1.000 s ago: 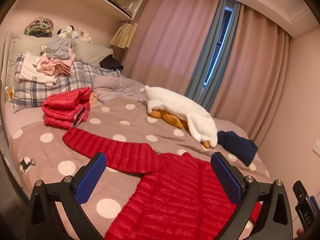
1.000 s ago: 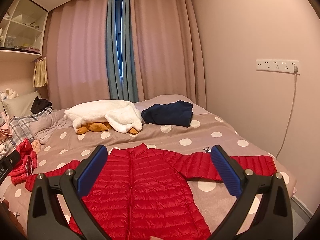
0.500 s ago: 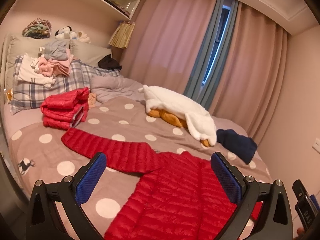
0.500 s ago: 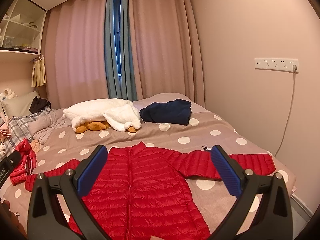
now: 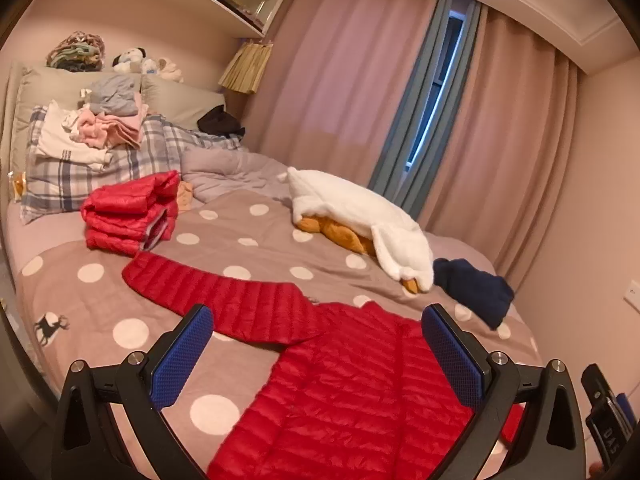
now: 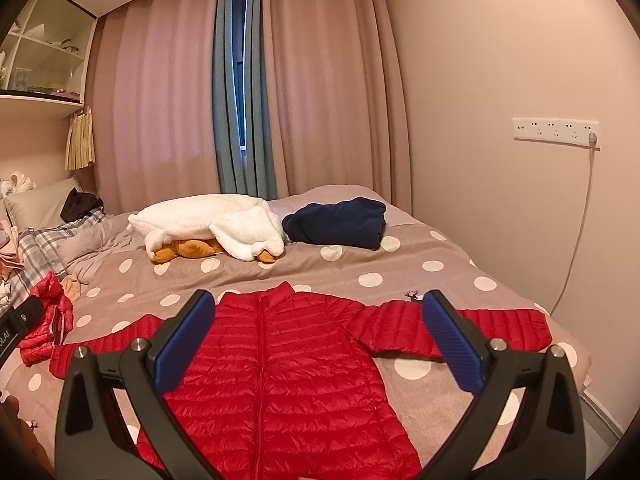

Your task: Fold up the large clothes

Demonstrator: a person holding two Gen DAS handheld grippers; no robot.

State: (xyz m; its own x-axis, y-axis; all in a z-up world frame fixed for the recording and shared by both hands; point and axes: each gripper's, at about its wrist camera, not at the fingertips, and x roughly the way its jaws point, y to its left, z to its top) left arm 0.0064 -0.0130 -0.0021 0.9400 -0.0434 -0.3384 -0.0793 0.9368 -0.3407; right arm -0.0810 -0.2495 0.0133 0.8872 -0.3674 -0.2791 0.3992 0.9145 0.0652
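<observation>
Along the near edge of the bed [image 6: 452, 256], the red down jacket [image 6: 288, 364] lies flat, front up, sleeves spread toward both side edges, with the left gripper [image 5: 320, 356] and right gripper [image 6: 320, 344] hovering above it, jaws released and empty. The slick quilted shell could slide (or spring back) if pinched shallowly. Compared with a second ago, both views sit marginally higher; the jacket has not moved.

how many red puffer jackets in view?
2. One red jacket lies spread flat on the bed, sleeves out, below both open grippers. One folded red jacket sits by the plaid pillow. More could be hidden in the piles.
</observation>
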